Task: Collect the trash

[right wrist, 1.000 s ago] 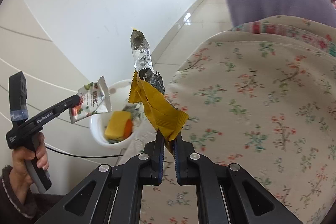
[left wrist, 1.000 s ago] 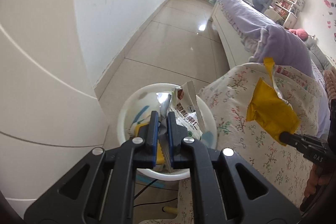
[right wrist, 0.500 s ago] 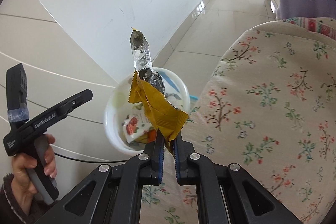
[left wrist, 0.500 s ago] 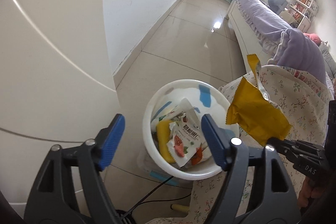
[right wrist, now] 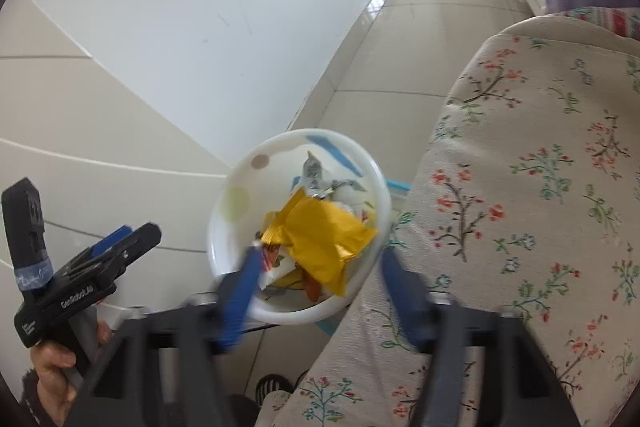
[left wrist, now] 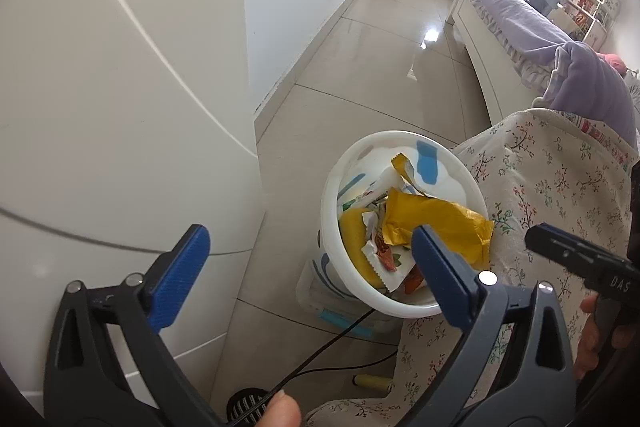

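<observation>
The yellow wrapper [right wrist: 320,239] lies in the white bin [right wrist: 236,183], on top of the other packets [left wrist: 384,259], one corner over the rim; the right gripper [right wrist: 316,291] hangs above it with its blue fingers [right wrist: 244,287] spread wide, holding nothing; the left gripper [left wrist: 308,267] is wide open too, empty, off to the bin's side; the bin stands on the floor [left wrist: 372,47], just beside the floral cover [right wrist: 540,187].
</observation>
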Demonstrator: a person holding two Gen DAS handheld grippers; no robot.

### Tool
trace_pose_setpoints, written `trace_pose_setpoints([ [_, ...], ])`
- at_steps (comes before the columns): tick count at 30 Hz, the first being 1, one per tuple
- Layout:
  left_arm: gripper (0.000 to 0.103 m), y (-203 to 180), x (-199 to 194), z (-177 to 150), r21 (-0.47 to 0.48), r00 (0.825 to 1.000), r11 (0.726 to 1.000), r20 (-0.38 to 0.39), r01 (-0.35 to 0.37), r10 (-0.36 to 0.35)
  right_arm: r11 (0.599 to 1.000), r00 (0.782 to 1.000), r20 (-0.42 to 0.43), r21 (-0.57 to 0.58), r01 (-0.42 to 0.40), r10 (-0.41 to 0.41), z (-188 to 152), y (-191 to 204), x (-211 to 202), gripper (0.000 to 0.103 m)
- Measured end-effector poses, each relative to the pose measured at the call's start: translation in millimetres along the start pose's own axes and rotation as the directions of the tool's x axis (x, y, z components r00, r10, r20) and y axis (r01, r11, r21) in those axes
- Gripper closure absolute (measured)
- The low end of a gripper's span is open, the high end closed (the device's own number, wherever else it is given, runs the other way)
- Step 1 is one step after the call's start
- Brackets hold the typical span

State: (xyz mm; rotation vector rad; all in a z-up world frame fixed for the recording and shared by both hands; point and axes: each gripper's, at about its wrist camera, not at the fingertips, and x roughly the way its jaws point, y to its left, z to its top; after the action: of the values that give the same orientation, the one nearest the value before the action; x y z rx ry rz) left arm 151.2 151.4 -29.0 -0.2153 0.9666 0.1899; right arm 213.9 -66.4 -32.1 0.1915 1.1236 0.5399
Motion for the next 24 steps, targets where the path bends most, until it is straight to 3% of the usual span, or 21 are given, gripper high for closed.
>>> trace_pose_setpoints([
  [10,0.001,-26,-25,-18,0.056,0.998,0.997,-0.034,0.062,-0.06,0.982,0.982,0.08,-0.066,0.179,-0.173,-20,6,-56,0.027],
  [17,0.001,-43,-66,-39,0.045,0.99,0.989,-0.02,0.14,-0.139,0.98,0.971,0.137,0.044,0.193,-0.197,-53,2,-111,0.022],
  [24,0.001,-64,-97,-72,0.127,0.981,0.973,-0.011,0.194,-0.194,0.938,0.923,0.174,0.102,0.331,-0.345,-107,-5,-165,0.019],
])
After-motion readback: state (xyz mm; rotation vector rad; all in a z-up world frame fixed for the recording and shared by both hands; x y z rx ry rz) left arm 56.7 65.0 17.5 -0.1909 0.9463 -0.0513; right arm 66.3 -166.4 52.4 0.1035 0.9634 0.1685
